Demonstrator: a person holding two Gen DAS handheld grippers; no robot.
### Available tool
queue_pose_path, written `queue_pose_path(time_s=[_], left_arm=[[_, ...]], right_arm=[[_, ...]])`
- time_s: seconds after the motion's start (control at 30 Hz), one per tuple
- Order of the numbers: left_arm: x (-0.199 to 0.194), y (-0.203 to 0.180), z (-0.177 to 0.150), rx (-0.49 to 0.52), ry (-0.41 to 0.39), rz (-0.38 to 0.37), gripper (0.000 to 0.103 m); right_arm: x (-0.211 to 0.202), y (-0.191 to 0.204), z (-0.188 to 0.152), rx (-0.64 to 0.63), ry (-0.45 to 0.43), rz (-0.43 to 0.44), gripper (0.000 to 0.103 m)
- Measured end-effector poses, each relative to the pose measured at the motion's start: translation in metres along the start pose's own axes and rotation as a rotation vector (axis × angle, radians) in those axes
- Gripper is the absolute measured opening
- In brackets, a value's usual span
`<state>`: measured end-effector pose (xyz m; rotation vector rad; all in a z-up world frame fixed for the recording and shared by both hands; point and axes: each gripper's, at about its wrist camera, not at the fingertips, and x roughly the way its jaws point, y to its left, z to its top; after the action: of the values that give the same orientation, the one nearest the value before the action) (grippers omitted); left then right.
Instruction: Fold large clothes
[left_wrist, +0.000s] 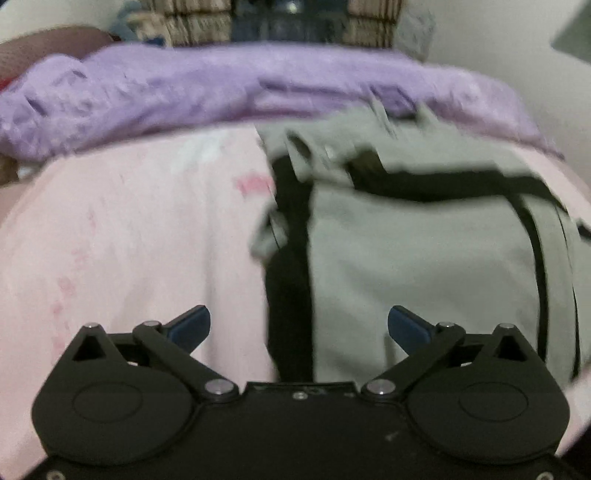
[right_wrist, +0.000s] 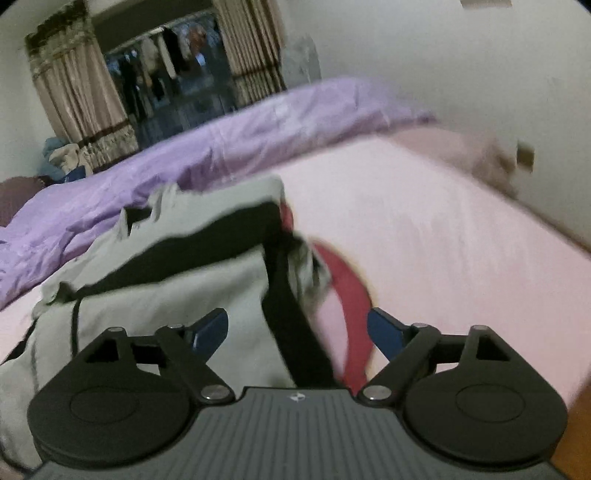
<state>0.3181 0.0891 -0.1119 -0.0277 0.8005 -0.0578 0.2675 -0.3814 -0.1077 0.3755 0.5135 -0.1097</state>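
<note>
1. We count two hand-held grippers, one per wrist view. The left hand-held gripper (left_wrist: 299, 326) has its two blue-tipped fingers (left_wrist: 192, 325) spread wide, with nothing pinched between them.
2. The right hand-held gripper (right_wrist: 297, 330) is spread just as wide, its two blue fingers (right_wrist: 210, 330) clear of any cloth.
3. We see one grey garment (left_wrist: 417, 266) with black bands, lying folded over on the bed just ahead of both grippers. In the left view its black edge band (left_wrist: 290, 258) runs up between the fingers; in the right view a black band (right_wrist: 291, 325) does the same.
4. One red piece of cloth (right_wrist: 351, 295) shows at the garment's right edge in the right view; whether it belongs to the garment we cannot tell.
5. One pink bedsheet (left_wrist: 129, 240) covers the bed under everything.
6. One purple quilt (left_wrist: 184, 92) lies bunched along the far side of the bed.
7. Beyond it hang two striped curtain panels (right_wrist: 74, 96), one either side of a dark opening.
</note>
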Motion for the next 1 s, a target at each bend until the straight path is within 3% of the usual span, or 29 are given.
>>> queue_pose_path(time_s=[0.1,0.23,0.33,0.4,0.47,0.5,0.53,0.57,0.6,0.63,0.67,0.7,0.87,1.0], left_arm=[[0.013,-0.005,-0.018,-0.032,0.071,-0.077,0.103],[0.024,-0.013,-0.03,-0.057,0.092,-0.086,0.103],[0.026,-0.018,-0.035,-0.064,0.076,-0.078,0.103],[0.026,-0.02,-0.034,-0.051,0.073,-0.075,0.103],[0.025,-0.018,-0.036,-0.056,0.065,-0.08,0.103],[0.023,-0.016,-0.036,-0.06,0.058,-0.08,0.103],[0.022,-0.014,-0.036,-0.073,0.051,-0.078,0.101],[0.018,-0.013,-0.037,-0.083,0.045,-0.075,0.093],[0.015,-0.011,-0.037,-0.099,0.037,-0.079,0.075],[0.007,-0.008,-0.038,-0.11,0.03,-0.075,0.063],[0.002,-0.006,-0.037,-0.114,0.025,-0.055,0.038],[-0.002,-0.004,-0.035,-0.114,0.018,-0.036,0.023],[-0.012,0.02,-0.036,-0.197,0.02,-0.081,0.013],[-0.026,0.015,-0.041,-0.149,0.01,-0.069,0.013]], right_arm=[[0.006,-0.007,-0.014,0.011,0.056,0.011,0.1],[0.034,0.004,-0.027,-0.026,0.229,-0.053,0.101],[0.039,0.018,-0.036,-0.102,0.221,-0.058,0.103],[0.042,0.02,-0.039,-0.116,0.205,-0.048,0.097],[0.042,0.02,-0.039,-0.139,0.183,-0.056,0.055],[0.042,0.018,-0.036,-0.123,0.181,-0.068,0.049],[0.042,0.012,-0.031,-0.084,0.187,-0.068,0.036],[0.04,0.007,-0.027,-0.047,0.193,-0.058,0.021],[0.037,0.003,-0.025,-0.026,0.196,-0.051,0.018],[0.032,0.001,-0.022,-0.027,0.192,-0.041,0.015],[0.027,0.001,-0.02,-0.033,0.188,-0.033,0.012],[0.02,0.001,-0.02,-0.034,0.175,-0.025,0.011],[-0.015,0.0,-0.014,0.006,0.108,0.027,0.008],[-0.027,0.002,-0.017,-0.012,0.116,0.007,0.01]])
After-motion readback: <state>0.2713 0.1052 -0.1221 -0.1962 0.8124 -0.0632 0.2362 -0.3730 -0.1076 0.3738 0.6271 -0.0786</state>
